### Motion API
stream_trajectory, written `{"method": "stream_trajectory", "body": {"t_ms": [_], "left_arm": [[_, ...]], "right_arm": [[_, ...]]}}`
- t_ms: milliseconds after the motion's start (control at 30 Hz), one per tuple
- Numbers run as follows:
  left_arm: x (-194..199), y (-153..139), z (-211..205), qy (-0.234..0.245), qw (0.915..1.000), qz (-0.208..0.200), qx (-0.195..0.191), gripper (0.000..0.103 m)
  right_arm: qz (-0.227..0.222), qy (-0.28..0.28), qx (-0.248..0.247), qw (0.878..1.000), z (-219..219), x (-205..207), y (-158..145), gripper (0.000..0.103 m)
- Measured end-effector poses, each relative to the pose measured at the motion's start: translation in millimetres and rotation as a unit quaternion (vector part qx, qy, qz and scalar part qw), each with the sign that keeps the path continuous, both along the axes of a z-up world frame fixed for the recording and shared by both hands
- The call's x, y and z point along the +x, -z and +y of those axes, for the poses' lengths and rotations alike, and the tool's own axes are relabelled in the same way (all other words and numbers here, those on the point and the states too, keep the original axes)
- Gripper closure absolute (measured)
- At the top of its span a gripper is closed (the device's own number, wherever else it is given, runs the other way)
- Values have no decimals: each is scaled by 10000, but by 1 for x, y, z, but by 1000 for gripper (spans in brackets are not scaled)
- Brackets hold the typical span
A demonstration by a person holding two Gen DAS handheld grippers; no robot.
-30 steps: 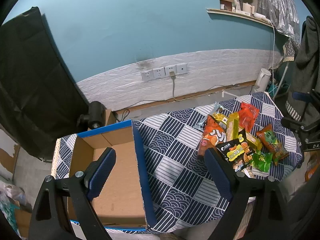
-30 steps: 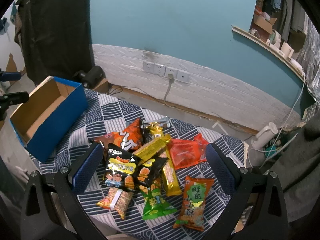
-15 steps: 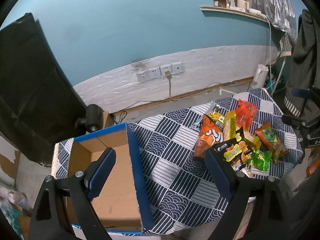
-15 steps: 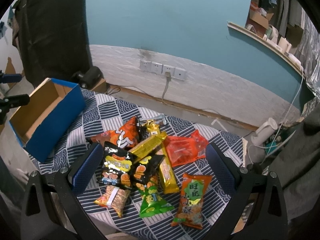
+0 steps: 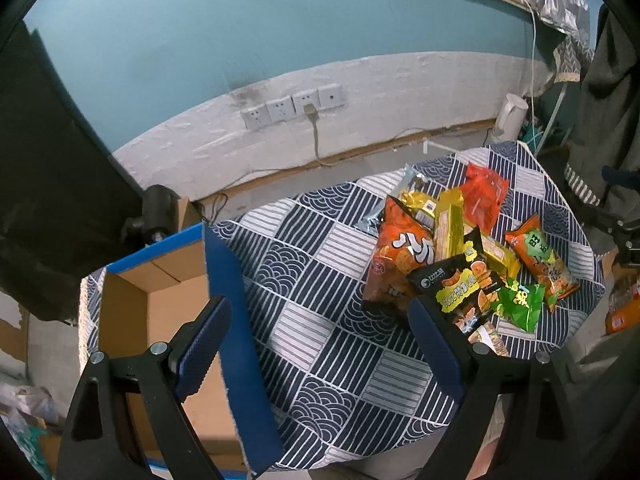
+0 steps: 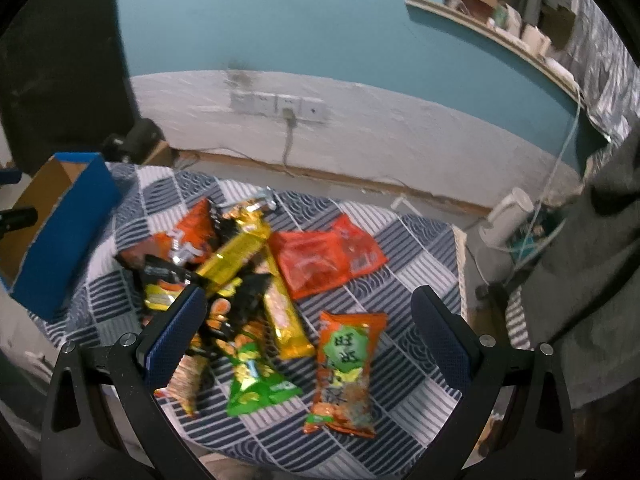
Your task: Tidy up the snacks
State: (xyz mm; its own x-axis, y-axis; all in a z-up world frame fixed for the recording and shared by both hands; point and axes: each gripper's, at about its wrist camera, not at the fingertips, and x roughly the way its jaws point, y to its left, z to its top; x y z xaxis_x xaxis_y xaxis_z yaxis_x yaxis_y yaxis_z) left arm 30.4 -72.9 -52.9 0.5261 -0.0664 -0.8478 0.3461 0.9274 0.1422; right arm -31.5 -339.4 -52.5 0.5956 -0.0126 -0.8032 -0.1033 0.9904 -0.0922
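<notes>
left black two-finger gripper with blue textured pads (image 5: 318, 336): jaws spread wide, nothing held between them; both fingers are seen from behind, angled forward and downward. left-hand pad (image 5: 202, 346) and right-hand pad (image 5: 436, 346) are set well apart.

right black two-finger gripper with blue textured pads (image 6: 310, 328): jaws likewise spread wide, nothing gripped; its fingers are tilted downward, pads (image 6: 172, 330) facing inward.
</notes>
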Motion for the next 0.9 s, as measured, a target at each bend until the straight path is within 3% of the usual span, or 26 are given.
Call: {"method": "stream_trajectory", "body": {"t_ms": [200, 433, 900], "left_arm": [[13, 21, -15, 131, 9998, 157, 18, 11], [22, 50, -29, 139, 9978, 645, 12, 11], [17, 88, -83, 214, 9924, 1207, -114, 11]], "right_arm": [[327, 188, -94, 9992, -18, 7, 28, 3], [823, 420, -79, 9957, -37, 17, 67, 3], [1636, 585, -291, 9844, -54, 23, 133, 3]]}}
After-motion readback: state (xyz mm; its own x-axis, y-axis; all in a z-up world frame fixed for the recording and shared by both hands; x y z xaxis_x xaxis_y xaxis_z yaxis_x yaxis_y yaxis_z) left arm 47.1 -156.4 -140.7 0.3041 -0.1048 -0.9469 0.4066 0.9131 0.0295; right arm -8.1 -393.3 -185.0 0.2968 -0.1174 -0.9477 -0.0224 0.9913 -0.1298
